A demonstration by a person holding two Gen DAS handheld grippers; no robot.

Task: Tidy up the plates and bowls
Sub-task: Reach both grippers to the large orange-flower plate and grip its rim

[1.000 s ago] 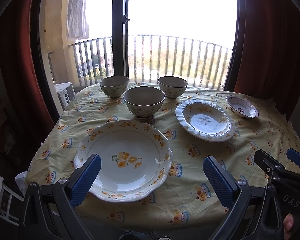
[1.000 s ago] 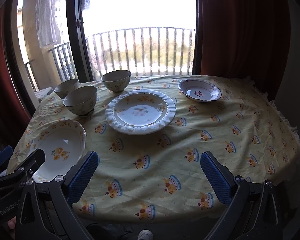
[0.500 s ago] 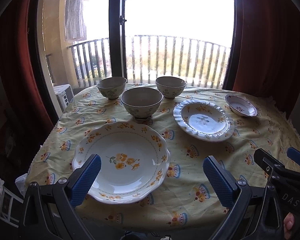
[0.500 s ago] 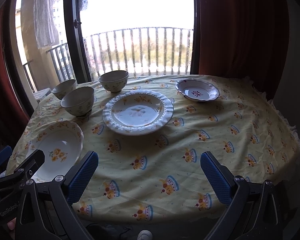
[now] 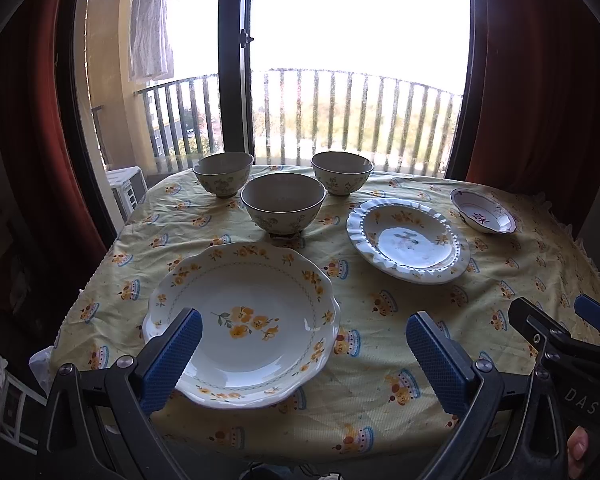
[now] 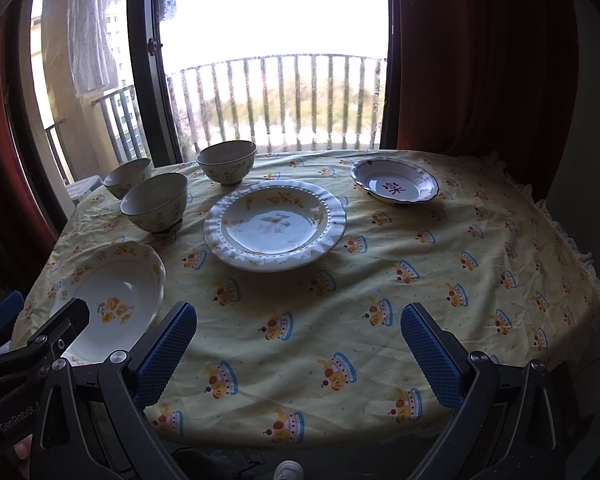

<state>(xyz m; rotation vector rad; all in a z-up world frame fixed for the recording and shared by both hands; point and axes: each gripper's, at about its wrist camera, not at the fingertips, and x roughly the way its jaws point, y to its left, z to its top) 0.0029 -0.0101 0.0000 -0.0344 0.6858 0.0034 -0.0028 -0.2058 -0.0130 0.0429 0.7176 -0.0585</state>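
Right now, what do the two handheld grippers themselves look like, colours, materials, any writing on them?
Both match: the left gripper and right gripper have black angular frames with silver bolts, and each finger ends in a blue pad with a fine knurled texture. White lettering shows on the bodies: "DAS" on the right one seen from the left camera, "GenRobot" on the left one. No cables visible.

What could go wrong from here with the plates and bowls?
1. The yellow-flower plate lies close to the near table edge; a clumsy grab by the open left gripper could push it off.
2. The tablecloth is wrinkled and loose; dragging a dish might pull it and shift the bowls.
3. The ruffled plate and small dish differ in shape, so a stack may sit unevenly.
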